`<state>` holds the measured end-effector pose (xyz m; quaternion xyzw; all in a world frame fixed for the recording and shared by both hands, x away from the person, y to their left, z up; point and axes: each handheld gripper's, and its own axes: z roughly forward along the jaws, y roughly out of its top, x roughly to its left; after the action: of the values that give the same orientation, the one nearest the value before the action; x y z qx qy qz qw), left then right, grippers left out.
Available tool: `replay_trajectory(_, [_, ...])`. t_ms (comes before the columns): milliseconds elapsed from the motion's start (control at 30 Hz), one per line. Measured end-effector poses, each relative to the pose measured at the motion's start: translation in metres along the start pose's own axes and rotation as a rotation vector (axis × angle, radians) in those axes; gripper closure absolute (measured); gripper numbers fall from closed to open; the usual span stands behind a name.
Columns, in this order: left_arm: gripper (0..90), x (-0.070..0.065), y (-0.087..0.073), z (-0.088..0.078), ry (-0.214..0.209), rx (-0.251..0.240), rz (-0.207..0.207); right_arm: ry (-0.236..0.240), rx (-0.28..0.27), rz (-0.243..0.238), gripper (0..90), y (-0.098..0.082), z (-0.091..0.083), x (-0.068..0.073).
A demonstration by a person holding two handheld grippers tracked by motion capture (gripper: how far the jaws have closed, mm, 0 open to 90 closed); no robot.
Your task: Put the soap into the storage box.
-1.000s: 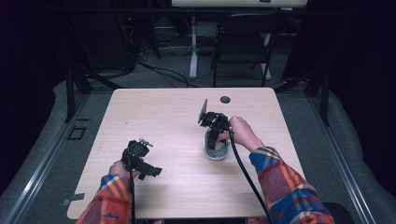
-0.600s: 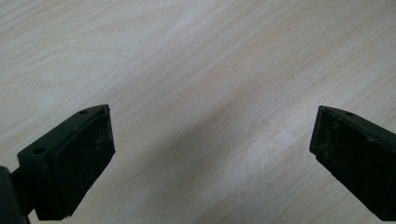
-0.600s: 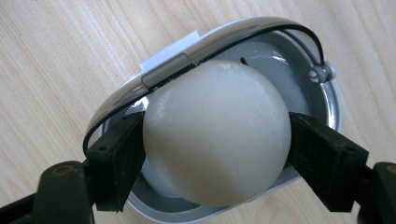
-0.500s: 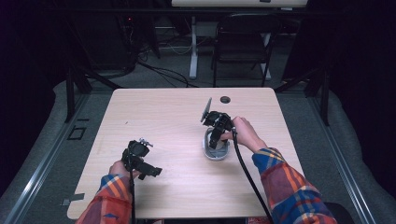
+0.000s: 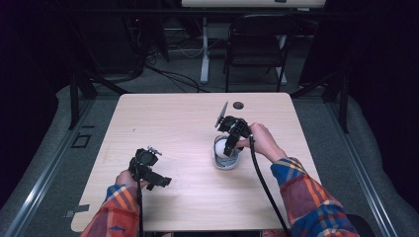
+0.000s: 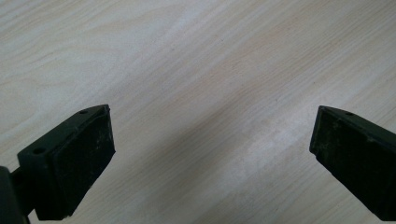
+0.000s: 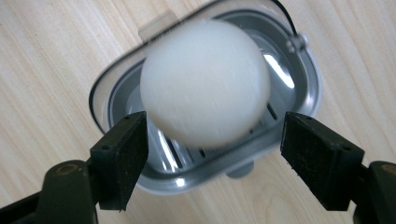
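A white ball [image 7: 205, 84] hangs just above a grey, slotted dish [image 7: 299, 93] on the wooden table. My right gripper [image 7: 215, 116] is shut on the ball, with the pad tips at its lower sides. In the high view the right gripper [image 5: 226, 148] points down over the dish [image 5: 226, 164], with the ball [image 5: 219, 145] at its tip, right of the table's middle. My left gripper [image 5: 162, 181] is held near the front left of the table. Its jaws stand wide open in the left gripper view [image 6: 212, 112], with bare wood between them.
The light wooden table [image 5: 173, 123] has a small dark round hole [image 5: 238, 105] near its far edge. A black chair [image 5: 259, 44] and a white desk leg [image 5: 204, 49] stand on the floor behind the table. The right gripper's cable [image 5: 264, 182] trails back along the forearm.
The right gripper has shifted slightly over the dish and stays shut. The left gripper has not moved.
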<state>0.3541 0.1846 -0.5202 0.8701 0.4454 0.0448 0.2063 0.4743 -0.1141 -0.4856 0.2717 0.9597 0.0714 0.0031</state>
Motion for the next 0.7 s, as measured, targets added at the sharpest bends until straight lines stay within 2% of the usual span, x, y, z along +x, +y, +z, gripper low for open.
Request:
replay_trajectory(333, [0.0,0.000,0.000,0.000,0.001,0.000,0.000,-0.025,-0.031,-0.003,19.0,-0.017,-0.018,0.002])
replay_trajectory(500, [0.0,0.000,0.000,0.000,0.002,0.002,0.001,-0.049,-0.047,-0.003,14.9,-0.030,-0.025,0.003])
replay_trajectory(567, [0.0,0.000,0.000,0.000,0.003,0.001,0.001,-0.055,-0.032,-0.006,14.3,-0.035,-0.030,0.002])
replay_trajectory(700, [0.0,0.000,0.000,0.000,0.004,0.001,-0.002,-0.066,-0.055,0.003,12.3,-0.046,-0.039,0.001])
